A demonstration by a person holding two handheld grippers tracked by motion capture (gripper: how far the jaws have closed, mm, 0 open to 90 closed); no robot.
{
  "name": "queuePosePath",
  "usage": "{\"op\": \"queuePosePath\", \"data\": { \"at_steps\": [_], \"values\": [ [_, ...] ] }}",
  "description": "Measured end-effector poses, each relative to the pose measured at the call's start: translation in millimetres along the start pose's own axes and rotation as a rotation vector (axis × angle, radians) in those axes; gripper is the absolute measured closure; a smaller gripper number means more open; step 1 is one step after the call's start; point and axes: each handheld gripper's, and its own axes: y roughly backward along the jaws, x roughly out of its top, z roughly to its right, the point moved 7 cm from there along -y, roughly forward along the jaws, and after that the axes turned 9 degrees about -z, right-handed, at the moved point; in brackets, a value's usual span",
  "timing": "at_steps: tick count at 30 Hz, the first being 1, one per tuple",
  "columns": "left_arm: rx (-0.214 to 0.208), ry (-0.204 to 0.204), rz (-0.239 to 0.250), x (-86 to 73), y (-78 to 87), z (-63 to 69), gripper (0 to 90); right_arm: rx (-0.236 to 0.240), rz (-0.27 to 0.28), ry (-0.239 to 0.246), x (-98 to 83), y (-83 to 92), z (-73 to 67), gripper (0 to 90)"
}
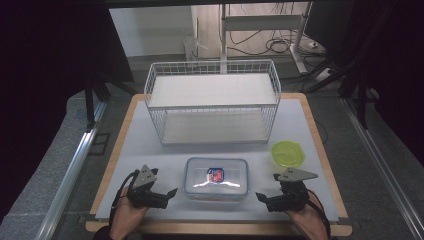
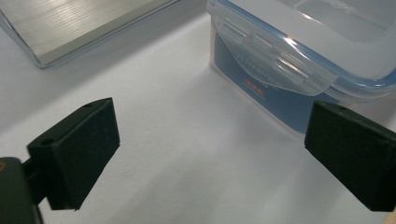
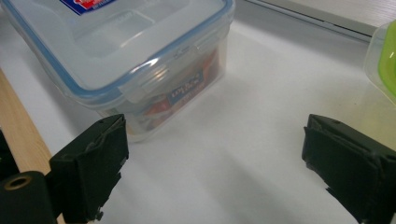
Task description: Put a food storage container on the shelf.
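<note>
White worktop (image 1: 150,145) carries a clear lidded container (image 1: 216,178) midway between the left hand-held gripper (image 1: 171,193) and right hand-held gripper (image 1: 261,197), both with jaws spread apart and holding nothing. From above, a wire rack (image 1: 212,100) and green bowl (image 1: 287,153) appear; the left gripper view reveals the container's side latch (image 2: 271,58).

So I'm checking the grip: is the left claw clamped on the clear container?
No, the left claw stands open beside the clear container, with bare table between its pads.
</note>
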Motion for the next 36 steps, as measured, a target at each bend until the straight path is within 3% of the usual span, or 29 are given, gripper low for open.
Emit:
{"op": "queuePosePath", "data": {
  "at_steps": [5,11,13,16,19,25,28,29,30,33,36],
  "values": [
    [-0.053,0.035,-0.009,6.4,2.1,-0.5,6.0,0.036,-0.002,-0.001,5.7,0.7,-5.8,5.7],
    [-0.131,0.039,0.002,23.9,6.3,3.7,1.7,0.043,0.004,0.003,17.4,1.7,-11.6,6.2],
    [-0.183,0.039,-0.020,29.7,4.0,8.7,2.6,0.045,-0.004,0.005,22.4,1.1,-14.0,4.1],
    [-0.199,0.022,-0.046,35.6,-1.8,12.7,3.3,0.079,-0.024,-0.018,28.5,-4.1,-17.3,2.2],
    [-0.244,0.032,-0.057,41.9,-9.4,15.7,3.5,0.099,-0.053,-0.027,29.9,-9.0,-18.5,2.2],
    [-0.347,0.045,-0.105,48.9,-28.6,20.7,1.5,0.160,-0.095,-0.075,42.6,-27.8,-20.9,4.9],
    [-0.409,0.049,-0.122,52.4,-39.3,24.0,0.0,0.216,-0.127,-0.120,46.7,-39.5,-21.9,6.2],
    [-0.409,0.049,-0.122,52.4,-39.3,24.0,0.0,0.239,-0.133,-0.135,47.1,-41.7,-22.4,6.2],
    [-0.442,0.064,-0.127,53.6,-43.0,24.5,0.0,0.257,-0.139,-0.149,47.2,-43.5,-22.8,6.3],
    [-0.471,0.080,-0.122,53.7,-46.0,25.2,0.0,0.287,-0.139,-0.168,47.9,-47.2,-23.1,7.1],
    [-0.474,0.086,-0.132,51.7,-45.0,27.0,0.0,0.321,-0.154,-0.202,48.2,-51.2,-24.7,6.2]
  ]
}}
